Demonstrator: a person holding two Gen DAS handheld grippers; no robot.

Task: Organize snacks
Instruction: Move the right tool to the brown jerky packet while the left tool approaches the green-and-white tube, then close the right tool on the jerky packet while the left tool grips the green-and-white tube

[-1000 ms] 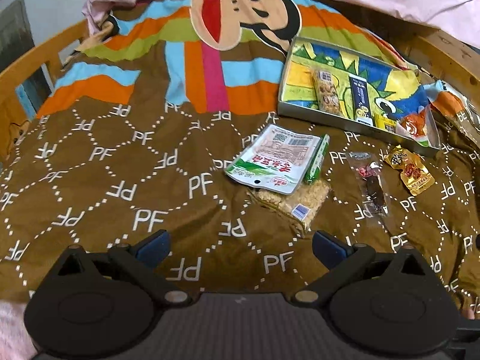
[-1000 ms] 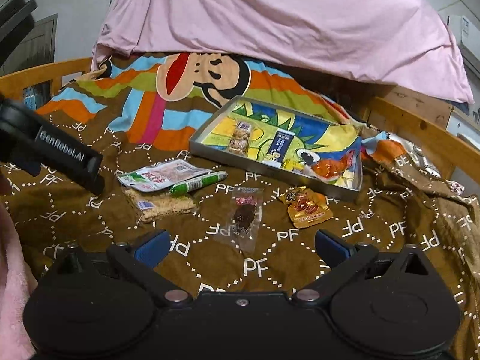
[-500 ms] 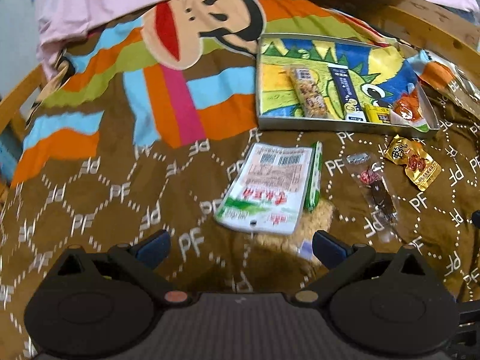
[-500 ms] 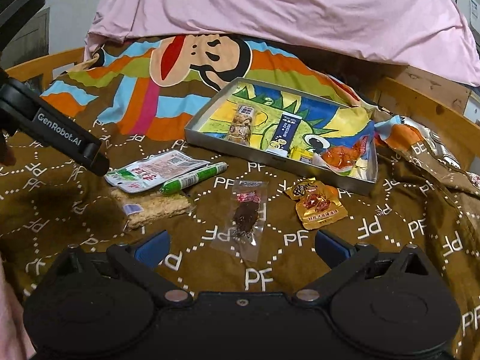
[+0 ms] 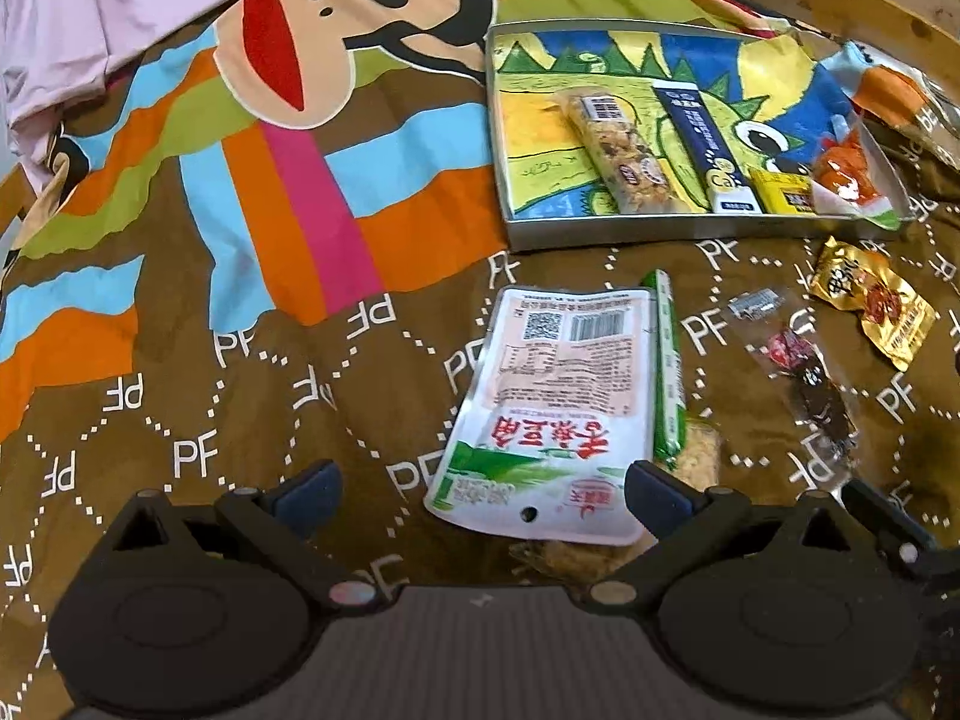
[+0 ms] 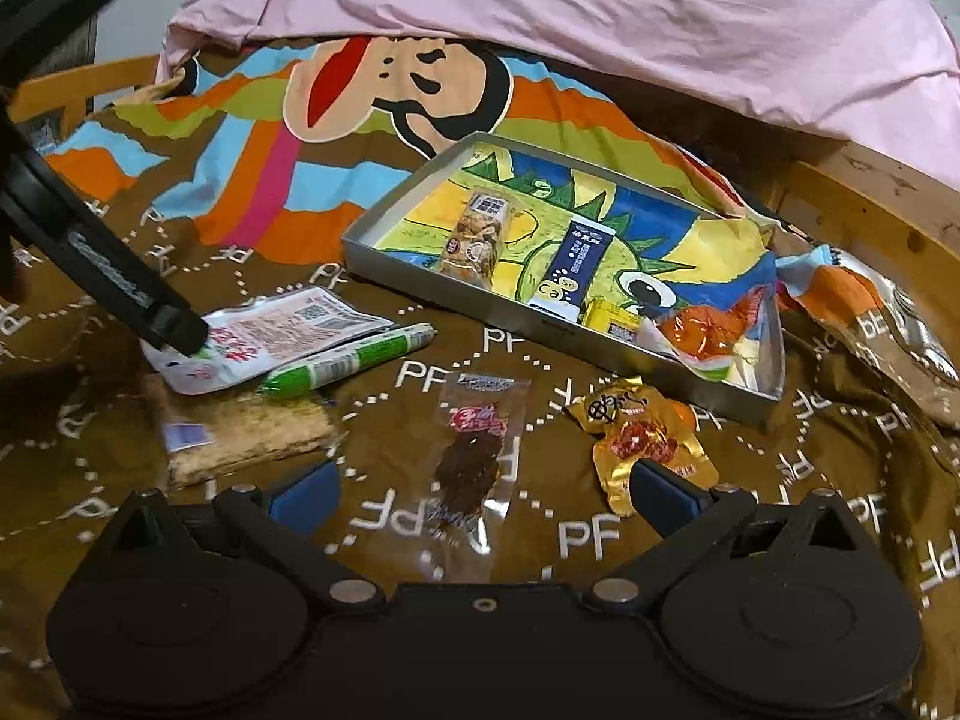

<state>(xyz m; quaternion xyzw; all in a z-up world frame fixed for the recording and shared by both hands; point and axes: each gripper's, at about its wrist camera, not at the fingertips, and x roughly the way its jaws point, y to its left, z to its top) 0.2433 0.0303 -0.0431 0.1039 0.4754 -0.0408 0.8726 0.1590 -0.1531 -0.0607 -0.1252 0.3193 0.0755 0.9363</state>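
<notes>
the left claw (image 5: pixel 480 489) is spread wide, with the near end of the white and green snack pouch (image 5: pixel 555 414) lying between its blue fingertips (image 5: pixel 651 495); nothing is pinched. in the right wrist view one finger of the left claw rests at the pouch's edge; contact cannot be confirmed. the pouch lies flat on the brown bedspread (image 5: pixel 210 420), barcode side up. a green sausage stick (image 5: pixel 669 372) lies along its right edge, touching it. a tan cracker pack (image 6: pixel 240 435) sits partly beneath both.

the right claw (image 6: pixel 480 489) is also spread and holds nothing. a clear packet of dark dried meat (image 6: pixel 474 450) lies on the bedspread between its fingertips, slightly ahead. a gold foil snack (image 6: pixel 642 435) lies just beside the right-hand fingertip.

the metal tray (image 6: pixel 420 282), lined with a dinosaur print, rests on the bedspread beyond the loose snacks. inside it, side by side, are a granola bar (image 6: pixel 477 237), a navy stick pack (image 6: pixel 573 267), a small yellow packet (image 6: pixel 615 318) and an orange wrapped snack (image 6: pixel 708 339) in the near right corner. a pink sheet (image 6: pixel 600 18) covers the far end of the bed.
</notes>
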